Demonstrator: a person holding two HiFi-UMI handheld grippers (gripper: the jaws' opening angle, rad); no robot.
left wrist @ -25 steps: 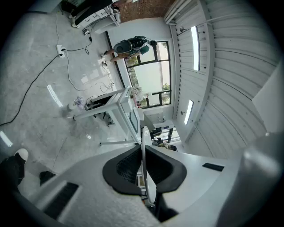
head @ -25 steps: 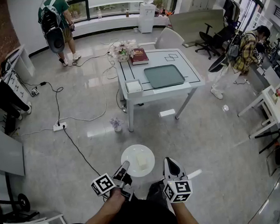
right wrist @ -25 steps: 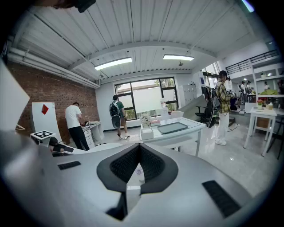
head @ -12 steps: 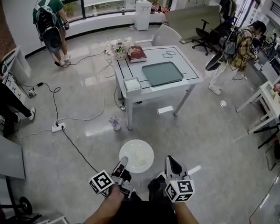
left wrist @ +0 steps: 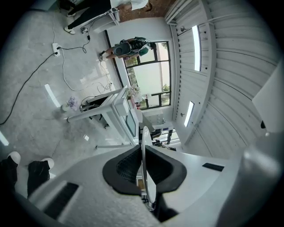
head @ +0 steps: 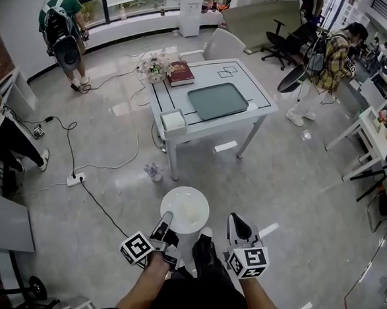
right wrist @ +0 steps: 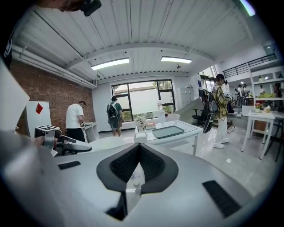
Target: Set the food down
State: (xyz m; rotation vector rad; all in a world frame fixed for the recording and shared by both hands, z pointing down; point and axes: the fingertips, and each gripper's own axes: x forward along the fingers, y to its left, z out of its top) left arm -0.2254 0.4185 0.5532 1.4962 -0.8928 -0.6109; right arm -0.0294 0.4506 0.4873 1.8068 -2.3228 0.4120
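A round white plate (head: 182, 204) carries a pale piece of food (head: 191, 211) and hangs above the floor in front of me. My left gripper (head: 165, 224) is shut on the plate's near rim. In the left gripper view the plate (left wrist: 145, 177) shows edge-on, pinched between the black pads of that gripper (left wrist: 143, 153). My right gripper (head: 235, 224) is held beside it, shut with nothing in it. In the right gripper view its pads (right wrist: 139, 150) meet at the tips, and the plate (right wrist: 104, 142) shows at the left.
A white table (head: 256, 110) stands ahead with a green tray (head: 217, 100), a white box (head: 173, 120) and a red book (head: 179, 73) on it. Cables and a power strip (head: 74, 179) lie on the floor at the left. People stand at the left, back and right.
The view has moved forward towards the table, which now sits further left in the frame. The plate stays in the left gripper and both grippers keep their places.
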